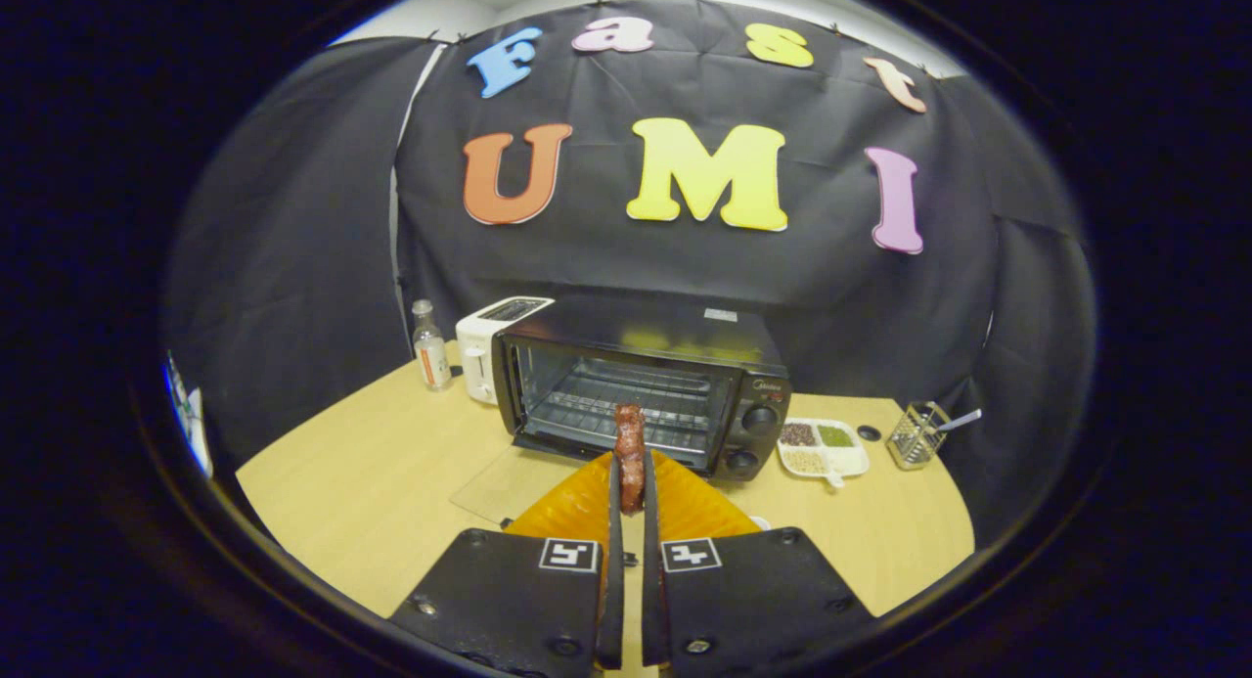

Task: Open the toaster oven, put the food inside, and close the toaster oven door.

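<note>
Clamped between the gripper's (pixel 631 487) 2 fingers stands 1 reddish-brown strip of meat (pixel 630 445), long axis upright, top end pointing up toward the black toaster oven (pixel 646 389). Beneath it lies 1 ribbed orange plate (pixel 685 507). That oven's glass door (pixel 494 487) lies folded down open on the wooden table (pixel 362 482). Beside it: 1 white toaster (pixel 481 350), 1 clear bottle (pixel 428 347), 1 white divided dish (pixel 824 448).

Glossy black metal toaster oven (pixel 641 384) with wire rack, matt pale wood table (pixel 362 473), ribbed translucent orange plastic plate (pixel 685 507).
</note>
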The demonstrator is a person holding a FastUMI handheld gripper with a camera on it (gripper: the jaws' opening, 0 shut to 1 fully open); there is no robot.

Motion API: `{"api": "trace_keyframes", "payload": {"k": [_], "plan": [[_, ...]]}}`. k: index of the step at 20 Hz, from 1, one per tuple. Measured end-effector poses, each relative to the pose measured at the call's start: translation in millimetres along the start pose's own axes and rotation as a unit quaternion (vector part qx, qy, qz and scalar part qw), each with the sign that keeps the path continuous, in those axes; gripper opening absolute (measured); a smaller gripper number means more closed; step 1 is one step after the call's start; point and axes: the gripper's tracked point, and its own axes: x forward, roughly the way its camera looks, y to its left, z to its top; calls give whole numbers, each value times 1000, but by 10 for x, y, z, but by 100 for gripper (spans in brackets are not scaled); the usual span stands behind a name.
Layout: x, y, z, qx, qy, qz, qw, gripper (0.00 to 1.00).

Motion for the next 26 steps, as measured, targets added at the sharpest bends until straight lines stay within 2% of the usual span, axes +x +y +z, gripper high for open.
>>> {"api": "trace_keyframes", "payload": {"k": [5, 9, 13, 15, 19, 20, 25, 26], "plan": [[442, 63, -58, 106, -6, -18, 994, 10], [880, 172, -106, 191, 0, -4, 982, 11], [1377, 337, -17, 320, -1, 49, 946, 11], [1654, 335, -19, 352, -10, 47, 935, 10], [2092, 315, 130, 430, -47, 78, 898, 10], [2198, 275, 151, 436, -59, 83, 894, 10], [2484, 126, -25, 437, -66, 78, 893, 10], [2492, 88, -22, 427, -68, 68, 899, 10]]}}
